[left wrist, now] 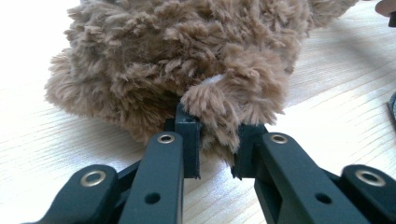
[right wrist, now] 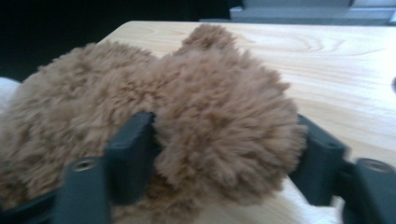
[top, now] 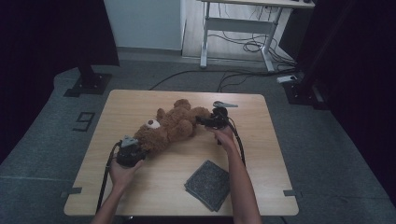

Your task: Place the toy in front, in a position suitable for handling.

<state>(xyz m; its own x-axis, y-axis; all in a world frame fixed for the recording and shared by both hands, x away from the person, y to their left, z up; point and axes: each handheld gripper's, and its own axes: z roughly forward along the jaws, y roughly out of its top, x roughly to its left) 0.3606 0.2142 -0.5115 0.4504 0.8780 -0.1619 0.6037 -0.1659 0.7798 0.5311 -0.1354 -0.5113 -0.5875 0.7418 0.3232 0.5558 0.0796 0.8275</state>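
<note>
A brown teddy bear (top: 170, 128) lies stretched out on the wooden table (top: 140, 100), head toward the near left and legs toward the far right. My left gripper (top: 139, 145) is at the head end. In the left gripper view its jaws (left wrist: 217, 135) are shut on a small furry flap of the bear (left wrist: 187, 51), just above the tabletop. My right gripper (top: 201, 120) is at the bear's leg end. In the right gripper view a round fluffy limb (right wrist: 224, 84) fills the gap between its jaws (right wrist: 222, 126), and both pads press into the fur.
A folded grey cloth (top: 208, 184) lies on the table's near right part, beside my right forearm. Bare wood surrounds the bear on the left and far right. A desk frame (top: 236, 23) and loose cables (top: 224, 74) are on the floor beyond the table.
</note>
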